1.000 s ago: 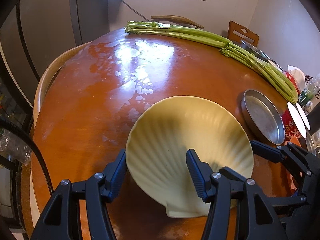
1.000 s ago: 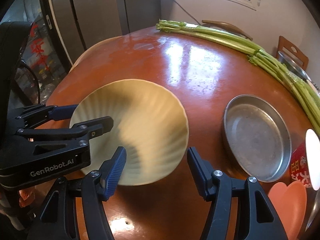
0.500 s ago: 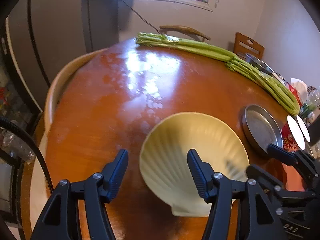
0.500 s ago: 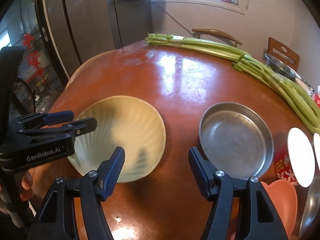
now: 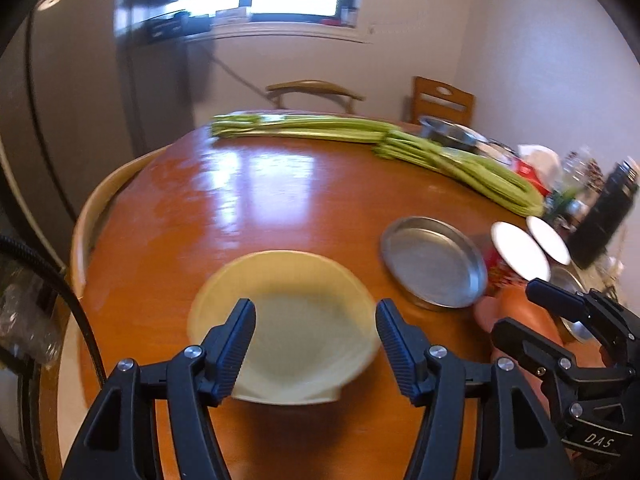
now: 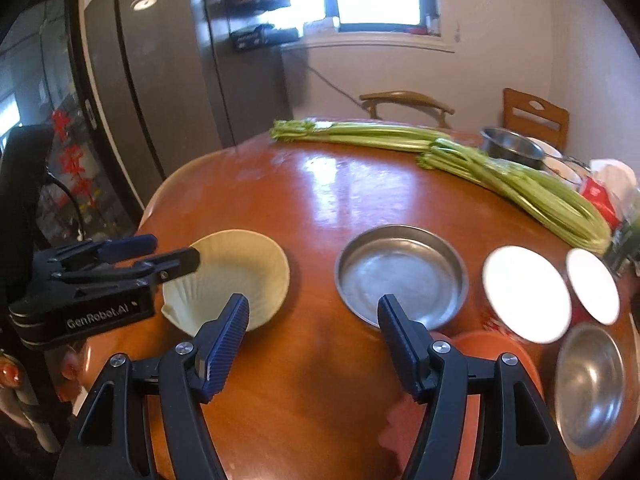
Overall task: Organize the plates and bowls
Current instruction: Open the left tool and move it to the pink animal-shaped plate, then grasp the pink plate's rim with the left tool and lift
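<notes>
Two claws hang released over a round wooden table (image 6: 312, 208) in a small dining room, left claw (image 5: 316, 340) and right claw (image 6: 314, 336) each spread wide and grasping nothing. Largest of the dishes, the cream shell plate (image 6: 240, 276) lies flat near the table's left edge, just beyond the left claw; beside it but apart sits a shallow steel pan (image 6: 402, 276), with an orange plate (image 6: 496, 344) and a steel bowl (image 6: 590, 380) near the right claw. Stacking looks barely begun; the next grasp would best take a rim squarely, one finger under the lip, since the glossy top may let dishes slide. Celery (image 6: 440, 152) stretches across the far side, chairs and a window behind.
</notes>
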The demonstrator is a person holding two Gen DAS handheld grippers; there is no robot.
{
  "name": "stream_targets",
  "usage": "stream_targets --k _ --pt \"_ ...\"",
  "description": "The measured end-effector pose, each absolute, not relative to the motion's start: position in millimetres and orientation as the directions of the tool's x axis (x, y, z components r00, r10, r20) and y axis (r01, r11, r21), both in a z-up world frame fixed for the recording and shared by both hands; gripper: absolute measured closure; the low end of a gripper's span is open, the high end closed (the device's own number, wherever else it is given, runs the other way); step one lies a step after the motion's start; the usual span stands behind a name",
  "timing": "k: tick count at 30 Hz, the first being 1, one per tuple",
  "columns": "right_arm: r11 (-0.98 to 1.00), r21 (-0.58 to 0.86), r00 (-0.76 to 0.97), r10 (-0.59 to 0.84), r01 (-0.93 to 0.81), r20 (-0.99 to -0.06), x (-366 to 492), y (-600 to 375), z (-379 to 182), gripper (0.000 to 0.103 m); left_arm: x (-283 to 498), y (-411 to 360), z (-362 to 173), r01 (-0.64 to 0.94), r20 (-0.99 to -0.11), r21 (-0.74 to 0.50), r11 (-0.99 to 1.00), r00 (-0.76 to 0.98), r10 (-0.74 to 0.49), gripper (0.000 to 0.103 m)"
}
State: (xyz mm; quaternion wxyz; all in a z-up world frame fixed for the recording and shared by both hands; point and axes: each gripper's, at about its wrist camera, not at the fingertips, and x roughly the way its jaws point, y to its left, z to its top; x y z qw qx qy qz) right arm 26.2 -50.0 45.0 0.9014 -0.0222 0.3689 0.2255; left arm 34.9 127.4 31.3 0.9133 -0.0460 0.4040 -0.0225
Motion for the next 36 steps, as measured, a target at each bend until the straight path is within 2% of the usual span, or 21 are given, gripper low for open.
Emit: stream_targets --k 13,21,32,34,36 --pt "0.959 0.198 0.636 0.282 -0.202 -0.718 -20 -169 25 0.034 55 -4 2 0.255 -0.796 -0.101 0.962 0.559 -0.232 0.041" --pt "0.96 0.264 0.586 0.27 -0.098 -0.764 -39 -212 -6 0.034 65 -27 -21 0.276 -0.834 -0.115 0.954 0.495 -0.244 0.041" --pt "0.941 0.337 0.551 0.304 -0.044 -0.777 -32 -214 -30 0.034 71 -48 -41 0.311 -0.857 -0.104 0.945 0.454 -0.243 0.041" --pt "0.939 0.341 0.557 0.303 -0.036 -0.774 -29 -216 -32 0.037 71 -51 -44 0.318 -0.859 -0.105 0.942 0.448 -0.247 0.041" --pt "0.936 0.349 0.554 0.312 -0.041 -0.772 -28 -216 -34 0.044 70 -54 -45 0.323 -0.863 -0.115 0.939 0.437 -0.256 0.041"
